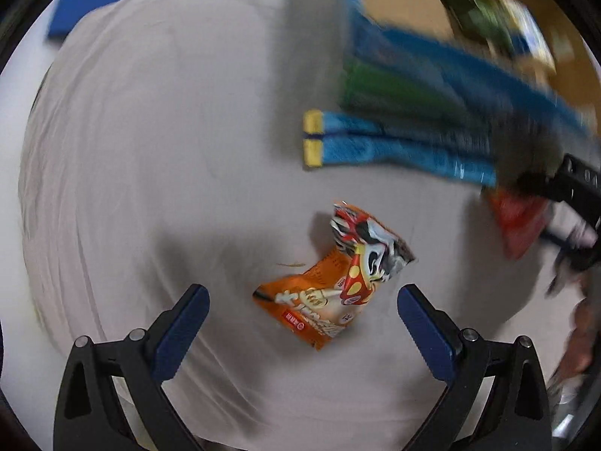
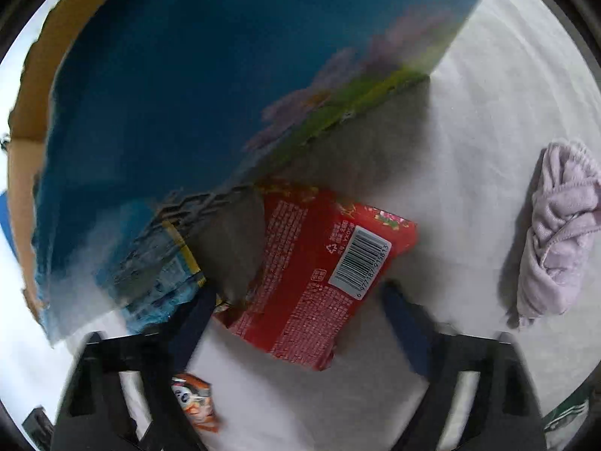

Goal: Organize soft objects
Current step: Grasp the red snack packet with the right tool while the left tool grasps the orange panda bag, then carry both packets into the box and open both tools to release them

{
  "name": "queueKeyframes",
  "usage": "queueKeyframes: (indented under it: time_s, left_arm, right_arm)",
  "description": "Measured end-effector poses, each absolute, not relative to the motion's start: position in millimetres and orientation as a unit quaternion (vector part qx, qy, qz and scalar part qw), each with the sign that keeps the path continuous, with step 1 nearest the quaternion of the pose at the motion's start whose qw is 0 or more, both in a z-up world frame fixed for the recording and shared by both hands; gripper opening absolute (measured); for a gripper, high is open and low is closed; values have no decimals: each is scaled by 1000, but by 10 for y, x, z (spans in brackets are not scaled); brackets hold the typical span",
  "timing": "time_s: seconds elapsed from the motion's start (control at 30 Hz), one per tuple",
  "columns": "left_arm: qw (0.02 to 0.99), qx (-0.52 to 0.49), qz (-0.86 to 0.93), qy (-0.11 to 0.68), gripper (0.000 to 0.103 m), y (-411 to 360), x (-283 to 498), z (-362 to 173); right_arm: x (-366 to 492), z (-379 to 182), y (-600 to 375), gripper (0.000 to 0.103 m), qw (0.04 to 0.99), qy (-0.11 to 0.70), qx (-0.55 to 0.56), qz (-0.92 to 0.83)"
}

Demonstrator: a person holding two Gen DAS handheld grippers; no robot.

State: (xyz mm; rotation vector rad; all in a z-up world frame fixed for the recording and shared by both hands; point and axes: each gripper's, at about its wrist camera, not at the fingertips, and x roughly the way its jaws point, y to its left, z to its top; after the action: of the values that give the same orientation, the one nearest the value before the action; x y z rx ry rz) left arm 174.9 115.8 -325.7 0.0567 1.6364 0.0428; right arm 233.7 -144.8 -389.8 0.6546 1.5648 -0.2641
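A: Which step was in hand?

B: The pick-up. The left gripper pointed straight down with jaws spread wide and empty, the orange packet lying crumpled on the white cloth between its fingers but untouched.

A: And the right one?

B: The right gripper stood part-open astride the red packet, which lay flat beside the blue box. Blur hid whether the pads pressed it; I judged they did not yet.

A: Anything else soft?

B: A lilac cloth off to the right, well apart, and blue socks by the box.

A: Next move?

B: Probably lower a little, close gently on each packet, then lift towards the box
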Motion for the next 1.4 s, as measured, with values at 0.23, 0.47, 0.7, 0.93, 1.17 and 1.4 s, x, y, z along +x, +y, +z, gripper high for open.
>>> queueKeyframes:
  time_s: [0.23, 0.47, 0.7, 0.93, 1.17, 1.4]
  left_arm:
    - [639, 102, -10, 763, 81, 870, 1710, -3677]
    - [608, -88, 24, 789, 71, 1123, 1612, -3686]
    - [616, -98, 27, 781, 64, 1089, 1507, -3798]
    - [650, -76, 25, 756, 47, 760, 1380, -3610]
    - [655, -82, 1, 751, 36, 531, 1232, -3501]
    - [664, -73, 0, 745, 36, 512, 1276, -3504]
  right_arm:
    - [2175, -3898, -1234, 55, 634, 755, 159, -52]
    - [1990, -3857, -1017, 59, 622, 783, 7, -7]
    - [2065, -4021, -1105, 60, 612, 789, 57, -23]
    - [1877, -3945, -1283, 53, 634, 771, 61, -25]
    - [1745, -3676, -1245, 51, 643, 763, 65, 5]
    - [1643, -3508, -1091, 51, 655, 754, 46, 14]
